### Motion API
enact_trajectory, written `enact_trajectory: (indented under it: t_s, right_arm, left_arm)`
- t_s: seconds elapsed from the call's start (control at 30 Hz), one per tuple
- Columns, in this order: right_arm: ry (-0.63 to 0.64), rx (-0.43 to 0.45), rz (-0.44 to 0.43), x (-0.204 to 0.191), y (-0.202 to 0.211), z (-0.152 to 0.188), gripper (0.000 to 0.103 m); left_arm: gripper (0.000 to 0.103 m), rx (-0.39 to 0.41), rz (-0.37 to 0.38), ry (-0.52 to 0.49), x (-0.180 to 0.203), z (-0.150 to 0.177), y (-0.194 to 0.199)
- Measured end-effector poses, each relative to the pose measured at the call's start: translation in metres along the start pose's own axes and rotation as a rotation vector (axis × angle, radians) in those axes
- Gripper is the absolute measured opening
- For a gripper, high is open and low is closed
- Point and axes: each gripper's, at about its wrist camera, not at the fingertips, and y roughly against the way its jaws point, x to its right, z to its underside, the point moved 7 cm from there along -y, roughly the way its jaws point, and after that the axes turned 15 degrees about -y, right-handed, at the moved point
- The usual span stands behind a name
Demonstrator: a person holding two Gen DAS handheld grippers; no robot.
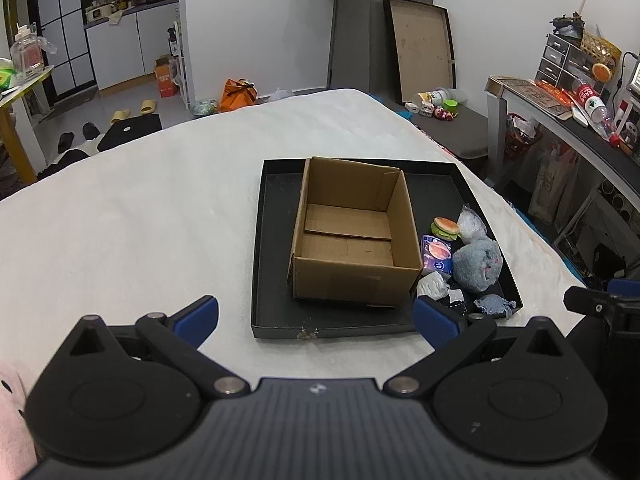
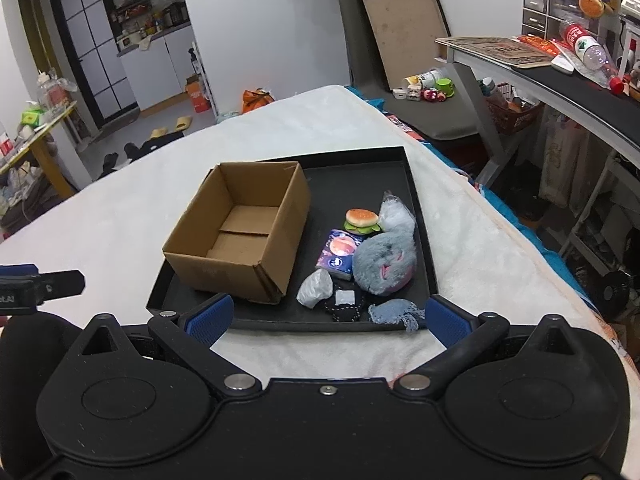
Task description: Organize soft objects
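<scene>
An empty open cardboard box stands in a black tray on a white blanket. Beside the box lie a grey plush, a toy burger, a blue tissue pack, crumpled white plastic, a clear bag, a grey-blue cloth and a black item. My left gripper is open and empty before the tray's near edge. My right gripper is open and empty over the tray's near edge.
The white blanket covers the surface around the tray. A cluttered desk stands to the right. A framed board leans on the far wall. The right gripper's body shows at the left wrist view's right edge.
</scene>
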Motion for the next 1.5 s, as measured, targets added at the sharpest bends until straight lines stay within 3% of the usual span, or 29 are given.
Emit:
enact_trajectory:
  t_s: [1.17,1.5]
  right_arm:
    - [-0.131,-0.053,0.035,0.023,-0.091,-0.031,0.102]
    - [-0.163,-0.088,0.055,0.031,-0.12,-0.033,0.099]
  left_arm:
    - [0.1,-0.039,-0.038,0.069,-0.038,-0.026,-0.082]
    - [0.088,-0.059,-0.022,0.08,-0.038,-0.029,-0.111]
